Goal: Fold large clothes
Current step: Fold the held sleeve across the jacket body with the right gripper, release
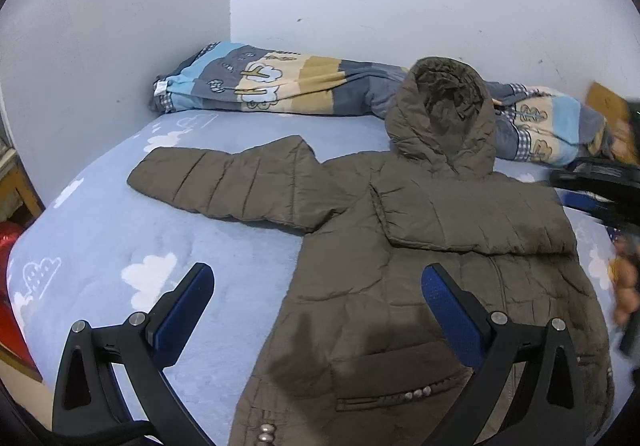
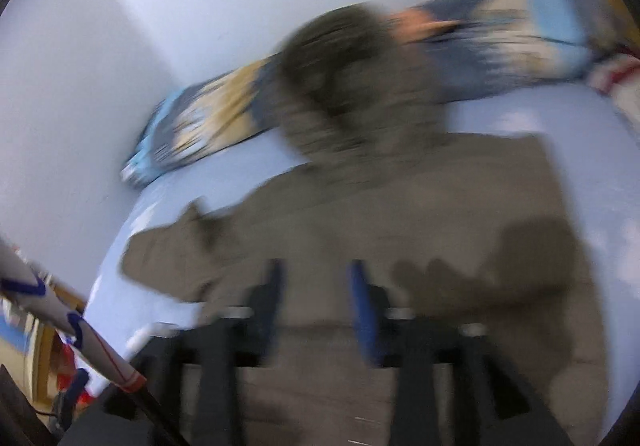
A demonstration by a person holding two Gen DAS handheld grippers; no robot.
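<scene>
A soft, puffy brown coat fills centre frame; left gripper and right gripper gape empty. Likely light and slippery: pinch the upper-left sleeve cuff.

One coat lay on the one bed, with one hood at its far end. It had two sleeves: one stretched out to the coat's left, one folded across its chest. One rolled quilt lay beyond the coat, against the wall. Two grippers were in view: the left and the right, each with two fingers.
</scene>
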